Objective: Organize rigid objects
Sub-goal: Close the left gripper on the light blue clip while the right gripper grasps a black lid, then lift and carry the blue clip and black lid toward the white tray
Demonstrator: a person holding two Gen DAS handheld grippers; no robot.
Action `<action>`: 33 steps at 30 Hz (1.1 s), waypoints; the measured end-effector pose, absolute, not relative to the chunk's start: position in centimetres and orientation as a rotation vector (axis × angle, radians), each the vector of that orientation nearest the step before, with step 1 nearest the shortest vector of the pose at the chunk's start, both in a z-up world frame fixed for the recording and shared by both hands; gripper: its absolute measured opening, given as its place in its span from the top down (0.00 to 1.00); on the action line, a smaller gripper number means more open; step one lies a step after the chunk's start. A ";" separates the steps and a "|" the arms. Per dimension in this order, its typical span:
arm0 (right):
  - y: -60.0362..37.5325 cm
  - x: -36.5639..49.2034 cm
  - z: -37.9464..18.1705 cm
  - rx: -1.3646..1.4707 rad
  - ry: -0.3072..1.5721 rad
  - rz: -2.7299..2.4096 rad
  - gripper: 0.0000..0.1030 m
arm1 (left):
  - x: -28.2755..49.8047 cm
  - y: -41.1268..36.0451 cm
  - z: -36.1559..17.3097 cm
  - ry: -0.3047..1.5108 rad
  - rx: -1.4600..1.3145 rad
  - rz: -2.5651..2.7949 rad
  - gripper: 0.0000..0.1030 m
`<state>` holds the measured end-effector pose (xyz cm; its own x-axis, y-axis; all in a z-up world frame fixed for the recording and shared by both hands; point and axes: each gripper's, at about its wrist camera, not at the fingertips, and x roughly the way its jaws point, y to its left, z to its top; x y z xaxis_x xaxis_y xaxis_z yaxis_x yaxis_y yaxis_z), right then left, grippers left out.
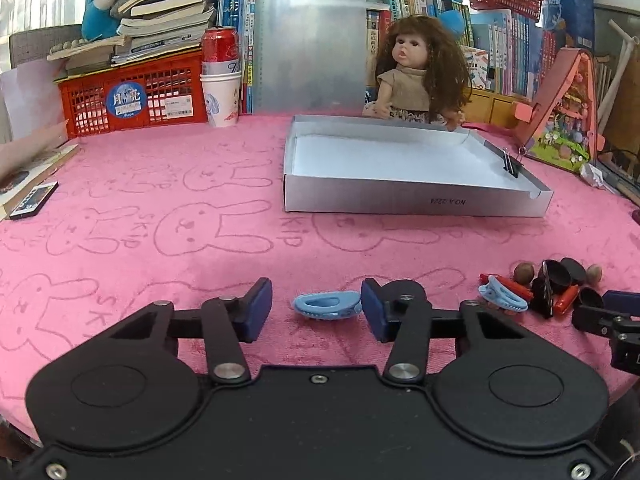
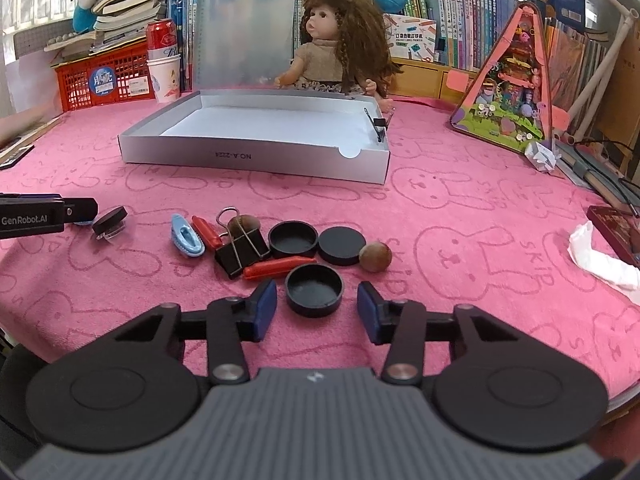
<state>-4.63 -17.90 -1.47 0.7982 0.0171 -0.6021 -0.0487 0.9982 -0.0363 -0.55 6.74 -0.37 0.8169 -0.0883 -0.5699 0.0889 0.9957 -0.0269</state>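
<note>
Only the left wrist view shows a blue hair clip (image 1: 326, 305) lying low centre, long axis left-right, between the left gripper (image 1: 317, 310) pads: right pad touching, left apart. Right gripper (image 2: 317, 310) straddles a black cap (image 2: 314, 289), unpinched, below the silver box (image 2: 256, 156).

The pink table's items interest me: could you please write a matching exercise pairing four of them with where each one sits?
Things:
1. blue hair clip
2. open black cap
3. small binder clip
4. red can

Places:
A. on the silver box's right wall
B. between the right gripper's fingers, pads apart from it
C. standing in stacked white paper cups
D. between the left gripper's fingers, left pad clear of it

Pairs: 1-D, 2-B, 3-A, 4-C
</note>
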 end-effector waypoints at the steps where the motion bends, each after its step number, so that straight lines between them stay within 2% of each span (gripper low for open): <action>1: -17.9 -4.7 -1.5 -0.051 0.645 0.035 0.53 | -0.5 6.7 -0.4 0.611 -0.002 -0.094 0.54; 11: -17.6 -4.8 -1.4 -0.063 0.642 0.033 0.55 | -0.9 6.7 -0.9 0.620 -0.035 -0.082 0.56; 17: -17.8 -4.6 -1.4 -0.063 0.638 0.029 0.55 | -0.7 6.6 -0.9 0.618 -0.042 -0.079 0.61; 19: -17.8 -4.6 -1.4 -0.066 0.636 0.028 0.55 | -0.7 6.5 -0.9 0.618 -0.044 -0.076 0.66; 23: -17.7 -4.5 -1.4 -0.067 0.633 0.028 0.56 | -0.7 6.4 -0.9 0.619 -0.046 -0.066 0.66; 26: -17.6 -4.4 -1.4 -0.067 0.635 0.030 0.63 | -0.7 6.4 -0.8 0.619 -0.046 -0.066 0.66; 33: -17.4 -4.5 -1.2 -0.081 0.630 0.023 0.64 | -0.7 6.5 -0.6 0.622 -0.047 -0.066 0.66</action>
<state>-4.49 -17.41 -1.18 0.8079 -0.0033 -0.5893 -0.0462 0.9966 -0.0688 -0.74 6.50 -0.63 0.8104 -0.0758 -0.5809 0.0474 0.9968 -0.0639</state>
